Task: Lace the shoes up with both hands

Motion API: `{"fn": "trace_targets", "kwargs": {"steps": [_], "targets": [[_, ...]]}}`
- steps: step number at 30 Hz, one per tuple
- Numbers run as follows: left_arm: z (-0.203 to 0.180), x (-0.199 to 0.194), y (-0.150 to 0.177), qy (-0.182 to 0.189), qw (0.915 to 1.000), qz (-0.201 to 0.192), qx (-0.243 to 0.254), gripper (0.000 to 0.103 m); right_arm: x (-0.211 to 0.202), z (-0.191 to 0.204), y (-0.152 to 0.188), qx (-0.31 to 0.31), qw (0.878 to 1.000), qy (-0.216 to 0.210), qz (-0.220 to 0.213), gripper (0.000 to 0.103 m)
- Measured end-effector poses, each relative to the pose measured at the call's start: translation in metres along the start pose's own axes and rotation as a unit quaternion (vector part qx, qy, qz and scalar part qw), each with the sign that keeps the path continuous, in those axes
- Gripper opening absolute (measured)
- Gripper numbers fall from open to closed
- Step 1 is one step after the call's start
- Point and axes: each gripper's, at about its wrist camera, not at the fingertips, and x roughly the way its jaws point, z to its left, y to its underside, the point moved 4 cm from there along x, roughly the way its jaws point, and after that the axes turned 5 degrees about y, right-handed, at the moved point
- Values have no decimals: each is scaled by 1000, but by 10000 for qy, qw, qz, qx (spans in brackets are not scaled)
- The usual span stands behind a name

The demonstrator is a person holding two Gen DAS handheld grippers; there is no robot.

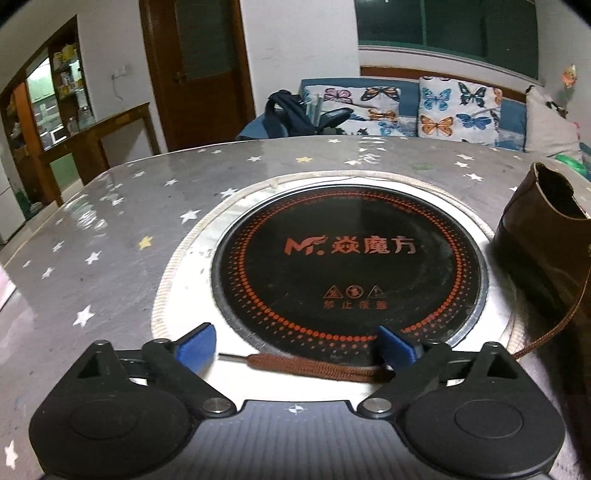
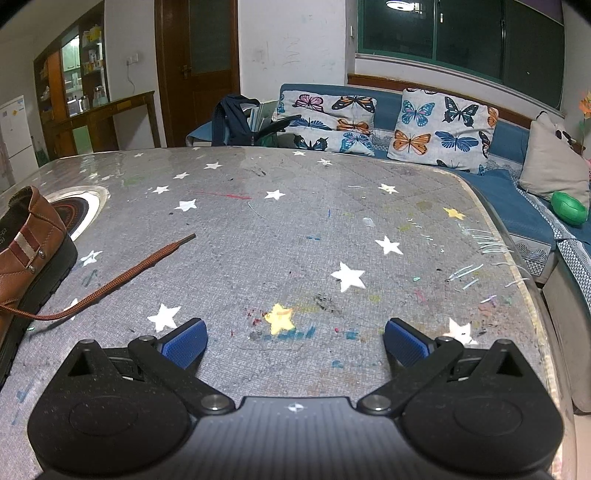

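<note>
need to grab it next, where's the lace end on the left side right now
In the left wrist view the lace end lies on the built-in cooktop's near rim, between the open left tongs, nearer their right pad, trailing right to the brown shoe.

light: dim indoor, ceiling lamp reflected in dark window [image 2: 400, 4] | glare: sheen on grey star-printed table cover [image 1: 92, 218] | distortion: fisheye bending, black corner vignette | blur: slight, left blue pad

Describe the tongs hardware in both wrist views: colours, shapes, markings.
Left tongs and right tongs look identical: matte black linkage arms with triangular cut-outs, round black housings, silver pivot pins, and blue ribbed pads on the fingertips. A small white crosshair mark sits on the grooved dark centre body. No cables, hands or sleeves show.
</note>
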Motion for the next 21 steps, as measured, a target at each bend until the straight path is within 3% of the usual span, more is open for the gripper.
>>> {"fn": "trace_targets", "kwargs": {"steps": [5,12,21], "targets": [[8,13,-5,242,9995,15,-194,103,0,0,0,1,10000,-1,0,103],[18,24,-13,401,9992,-60,-50,103,0,0,0,1,10000,-1,0,103],[30,33,-20,337,9994,-62,-105,103,0,0,0,1,10000,-1,1,103]]}}
